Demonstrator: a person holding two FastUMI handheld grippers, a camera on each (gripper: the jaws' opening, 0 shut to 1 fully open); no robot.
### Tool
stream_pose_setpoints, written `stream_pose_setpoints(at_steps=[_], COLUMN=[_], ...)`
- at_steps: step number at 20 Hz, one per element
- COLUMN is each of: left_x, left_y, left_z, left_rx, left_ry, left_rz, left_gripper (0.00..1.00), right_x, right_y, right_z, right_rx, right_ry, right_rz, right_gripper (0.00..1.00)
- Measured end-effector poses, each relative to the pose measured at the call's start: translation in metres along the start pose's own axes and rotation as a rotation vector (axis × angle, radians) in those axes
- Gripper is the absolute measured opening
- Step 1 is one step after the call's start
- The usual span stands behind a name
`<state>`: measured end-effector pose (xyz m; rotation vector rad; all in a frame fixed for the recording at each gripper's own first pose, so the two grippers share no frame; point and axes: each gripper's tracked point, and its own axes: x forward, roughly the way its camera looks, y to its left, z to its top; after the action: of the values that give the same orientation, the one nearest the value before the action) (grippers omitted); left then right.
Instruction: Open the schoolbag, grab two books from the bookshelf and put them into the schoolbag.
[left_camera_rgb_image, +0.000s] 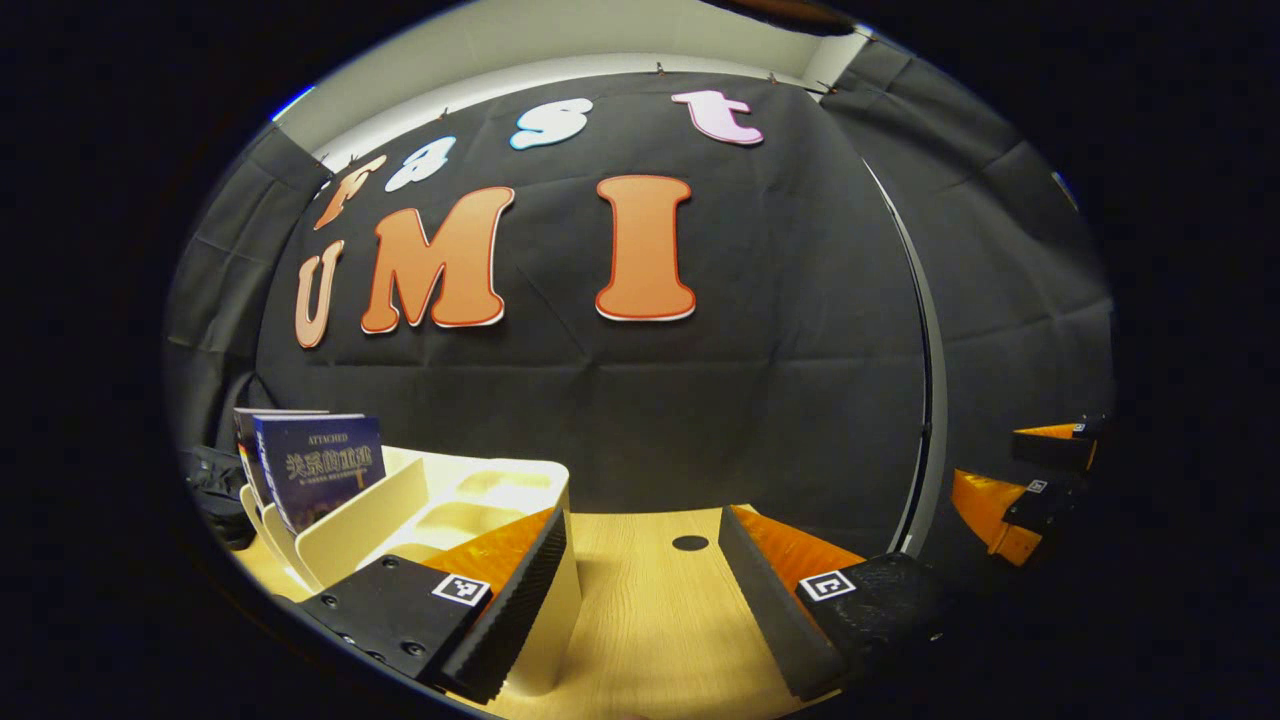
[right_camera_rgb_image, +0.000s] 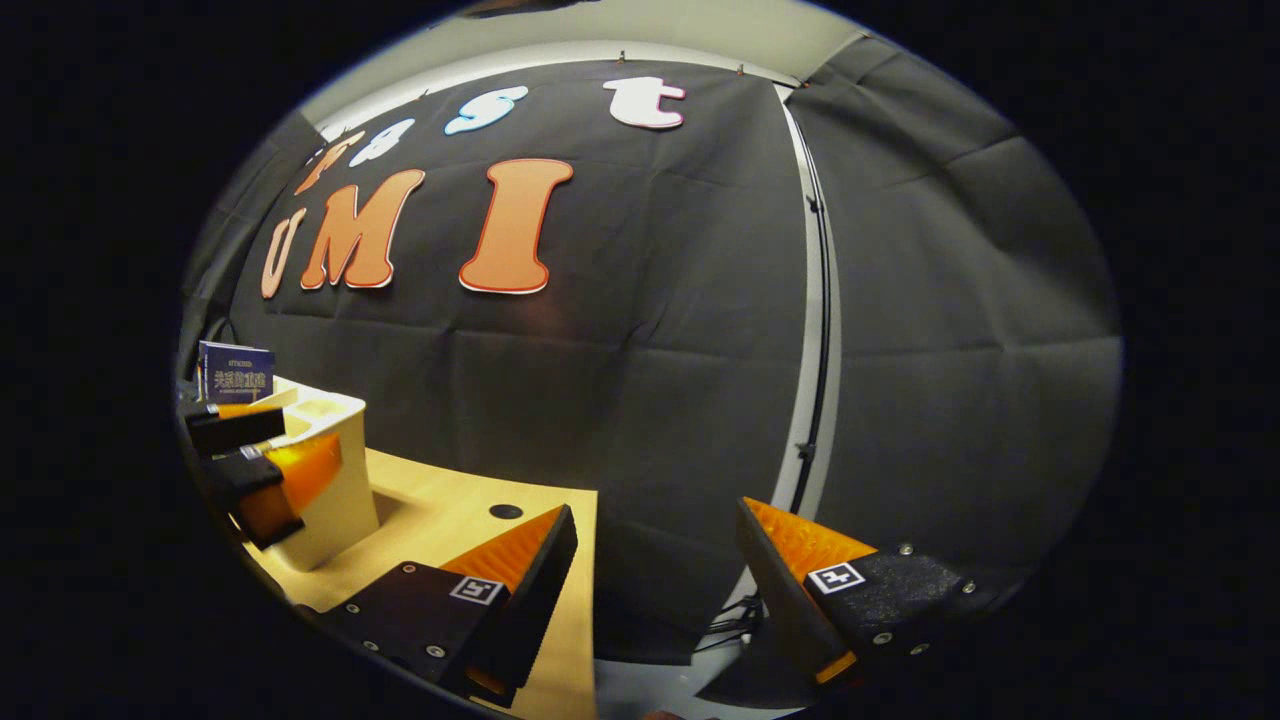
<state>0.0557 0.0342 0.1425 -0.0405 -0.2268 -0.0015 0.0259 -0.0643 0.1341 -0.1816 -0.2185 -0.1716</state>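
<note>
The books (left_camera_rgb_image: 318, 465) stand upright in the far-left slot of a cream shelf (left_camera_rgb_image: 375, 515) — two or so dark blue covers, the front one facing out, leaning slightly. In the right gripper view the same books (right_camera_rgb_image: 237, 370) show small at the far left, behind the shelf (right_camera_rgb_image: 325, 490). A dark bag (left_camera_rgb_image: 215, 485) lies just behind and left of the shelf, mostly hidden at the edge; whether it is open I cannot tell.

The shelf sits on a pale wood table (left_camera_rgb_image: 650, 610) with a small dark round hole (left_camera_rgb_image: 690, 543) near its back edge. The shelf's nearer slots hold nothing.

The left gripper (left_camera_rgb_image: 640, 590) hangs just beside the shelf's right end, its fingers spread wide with only table between them — the left finger overlaps the shelf's corner in view. It shows too in the right gripper view, at the left (right_camera_rgb_image: 245, 465), in front of the shelf.

The right gripper (right_camera_rgb_image: 655, 590) is off the table's right edge, fingers spread apart, holding nothing. In the left gripper view it appears at the far right (left_camera_rgb_image: 1040, 470), well apart from the shelf.
</note>
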Motion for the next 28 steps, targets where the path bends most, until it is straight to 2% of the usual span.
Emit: stream_pose_setpoints(at_steps=[1,2,3,5,6,8,12,17,20,21,22,24,28], left_x=[-0.004,-0.008,-0.014,-0.027,-0.033,-0.051,-0.083,-0.119,-0.141,-0.148,-0.154,-0.165,-0.177], left_y=[0.006,0.015,0.024,0.045,0.056,0.081,0.146,0.225,0.272,0.289,0.303,0.333,0.378], left_z=[0.015,0.031,0.048,0.083,0.098,0.129,0.180,0.225,0.237,0.239,0.240,0.244,0.237], left_rx=[-0.014,-0.021,-0.022,-0.036,-0.042,-0.042,-0.022,0.004,0.000,-0.004,-0.007,0.002,0.046], left_ry=[0.002,0.003,0.003,0.000,0.000,-0.004,-0.016,-0.042,-0.040,-0.037,-0.033,-0.032,-0.025], left_rz=[0.003,0.008,0.012,0.012,0.006,0.002,0.036,0.078,0.108,0.116,0.124,0.141,0.155], left_gripper=[0.96,0.99,0.96,0.96,0.99,0.99,0.99,0.99,0.99,0.96,0.99,0.99,0.98], right_x=[-0.008,-0.017,-0.027,-0.052,-0.068,-0.097,-0.130,-0.156,-0.169,-0.174,-0.179,-0.187,-0.194], right_y=[-0.011,-0.020,-0.030,-0.044,-0.048,-0.037,0.027,0.132,0.189,0.208,0.226,0.259,0.306], right_z=[0.013,0.028,0.043,0.070,0.082,0.112,0.165,0.225,0.244,0.250,0.255,0.261,0.268], right_rx=[-0.028,-0.055,-0.081,-0.111,-0.118,-0.124,-0.086,0.027,0.044,0.056,0.075,0.104,0.106], right_ry=[-0.004,-0.008,-0.001,0.025,0.042,0.041,0.036,-0.012,-0.021,-0.017,-0.014,-0.008,-0.020], right_rz=[-0.024,-0.047,-0.078,-0.131,-0.151,-0.154,-0.098,0.042,0.116,0.137,0.162,0.202,0.250], right_gripper=[0.94,0.94,0.94,0.94,0.94,0.94,0.94,0.94,0.94,0.94,0.94,0.94,0.94])
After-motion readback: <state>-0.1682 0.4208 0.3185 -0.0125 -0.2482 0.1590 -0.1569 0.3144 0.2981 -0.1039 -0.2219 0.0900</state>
